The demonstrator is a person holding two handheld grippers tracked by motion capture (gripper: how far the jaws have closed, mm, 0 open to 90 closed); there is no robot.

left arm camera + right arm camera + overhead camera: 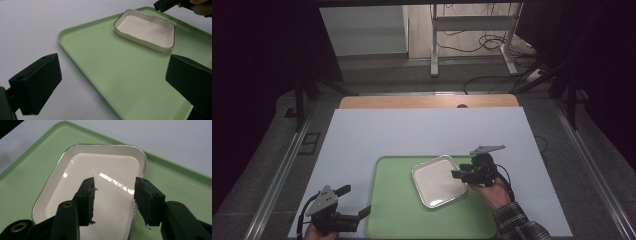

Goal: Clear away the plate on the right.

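A white rectangular dish (438,181) with a thin metal rim lies empty on a green tray (397,210), toward its far right. My right gripper (455,173) is open at the dish's right edge. In the right gripper view the gripper (115,190) has one jaw over the dish (110,167) interior and the other at its rim, above the tray (175,185). My left gripper (357,200) stands open off the tray's near left corner, holding nothing. The left gripper view shows its jaws (113,67) wide apart, facing the tray (112,75), the dish (146,30) and the right gripper (165,4).
The tray rests on a white table sheet (422,135) with a wooden strip (427,101) along the far edge. A hand with a plaid sleeve (517,222) holds the right gripper. Metal rails flank the table, and cables lie on the floor beyond.
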